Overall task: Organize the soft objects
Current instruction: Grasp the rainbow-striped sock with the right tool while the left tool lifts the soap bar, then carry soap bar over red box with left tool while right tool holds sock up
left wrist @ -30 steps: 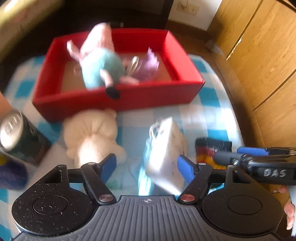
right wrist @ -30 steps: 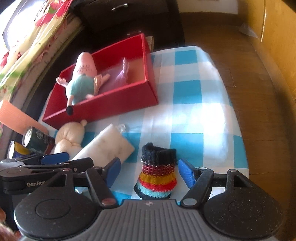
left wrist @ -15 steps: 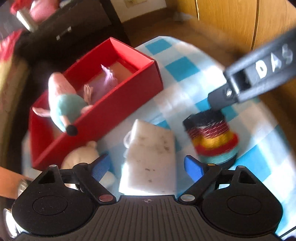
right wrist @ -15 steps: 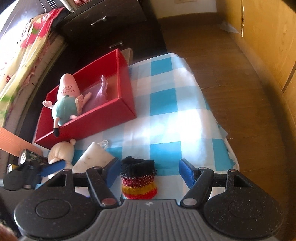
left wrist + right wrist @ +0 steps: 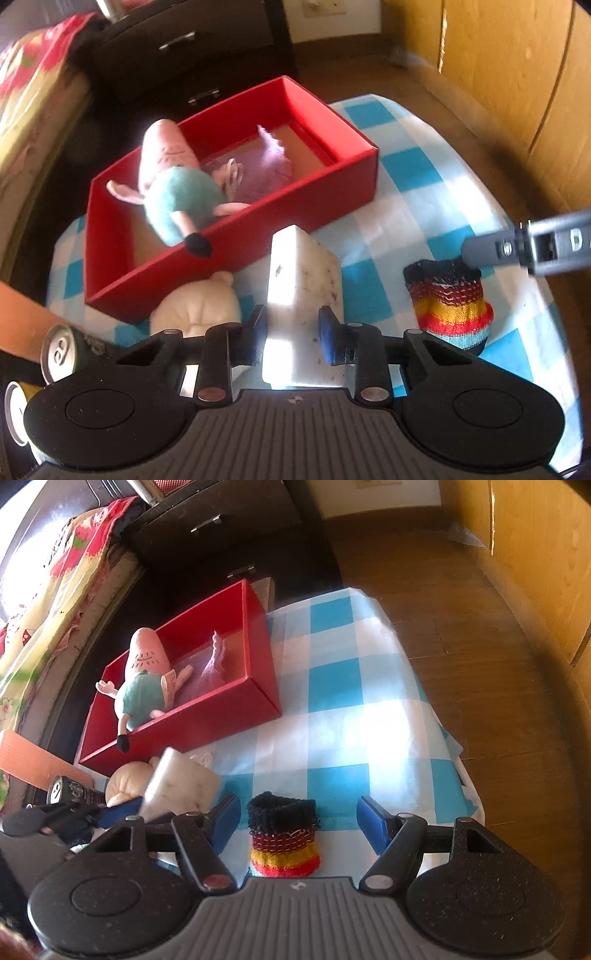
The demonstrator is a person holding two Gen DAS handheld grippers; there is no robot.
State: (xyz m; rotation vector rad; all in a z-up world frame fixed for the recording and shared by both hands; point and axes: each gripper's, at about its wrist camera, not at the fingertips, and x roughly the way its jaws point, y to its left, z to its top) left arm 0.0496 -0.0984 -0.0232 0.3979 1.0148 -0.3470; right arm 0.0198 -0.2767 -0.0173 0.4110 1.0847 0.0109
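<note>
My left gripper [image 5: 293, 330] is shut on a white sponge block [image 5: 303, 291] and holds it tilted up off the checked cloth [image 5: 417, 206]. The sponge also shows in the right wrist view [image 5: 181, 786]. A red box [image 5: 332, 192] behind it holds a pink and teal plush toy [image 5: 173, 184] and a purple soft item [image 5: 269, 166]. A cream plush [image 5: 195, 310] lies in front of the box. My right gripper [image 5: 299, 821] is open around a striped knit sock [image 5: 284, 842], which also shows in the left wrist view [image 5: 448, 302].
A green drink can [image 5: 70, 354] lies at the left edge of the table. Dark drawers [image 5: 192, 48] stand behind the box. A wooden floor [image 5: 480, 635] and wooden cabinets [image 5: 517, 74] lie to the right. A bed with a flowered cover [image 5: 55, 590] is at far left.
My left gripper has closed on the white sponge and lifted it on edge. My right gripper has moved nearer the striped sock and stays open.
</note>
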